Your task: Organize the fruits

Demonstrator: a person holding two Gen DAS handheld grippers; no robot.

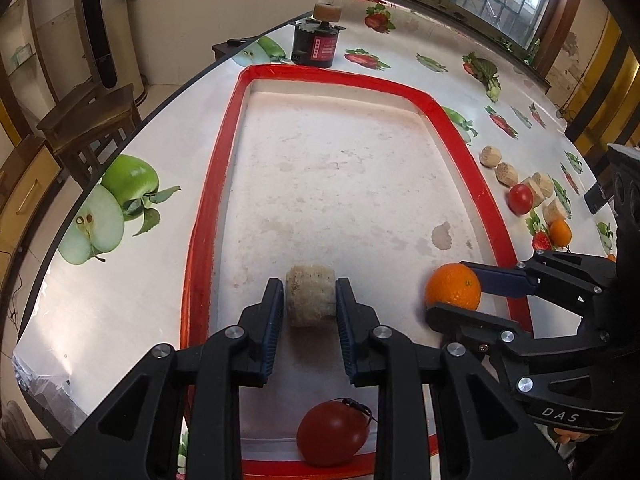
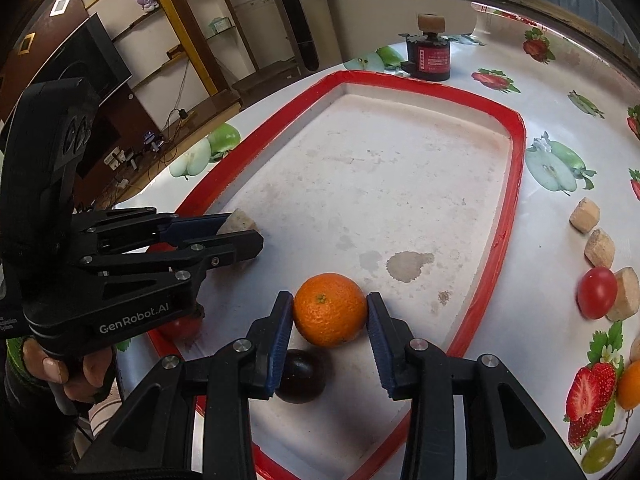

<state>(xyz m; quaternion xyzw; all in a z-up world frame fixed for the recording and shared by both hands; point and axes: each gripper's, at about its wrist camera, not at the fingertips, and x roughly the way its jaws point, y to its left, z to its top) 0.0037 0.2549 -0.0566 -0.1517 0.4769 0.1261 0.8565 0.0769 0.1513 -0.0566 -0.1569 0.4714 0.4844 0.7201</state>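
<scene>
Left wrist view shows the left gripper [image 1: 310, 300] with its blue pads on both sides of a pale cork-like block [image 1: 310, 295], apparently clamped on it low over the floor of the red-rimmed tray [image 1: 208, 208], toward the tray's near edge. Right wrist view shows the right gripper [image 2: 330, 322] clenched on an orange [image 2: 330, 309], both pads pressed against its skin, also just above the tray floor near the near edge and closer to the right rim. Whether either item rests on the tray or hangs just above it cannot be told.

Behind the left fingers, a red tomato [image 1: 333, 433] lies inside the tray at its near edge. A dark round fruit [image 2: 300, 376] sits under the right fingers.

Outside the right rim, on the tablecloth [image 1: 360, 36], a second tomato [image 2: 597, 292], a small orange [image 1: 560, 233] and several more blocks [image 2: 585, 215] wait in a row. By this count the sorting looks under halfway: four items in or arriving, the row left.
</scene>
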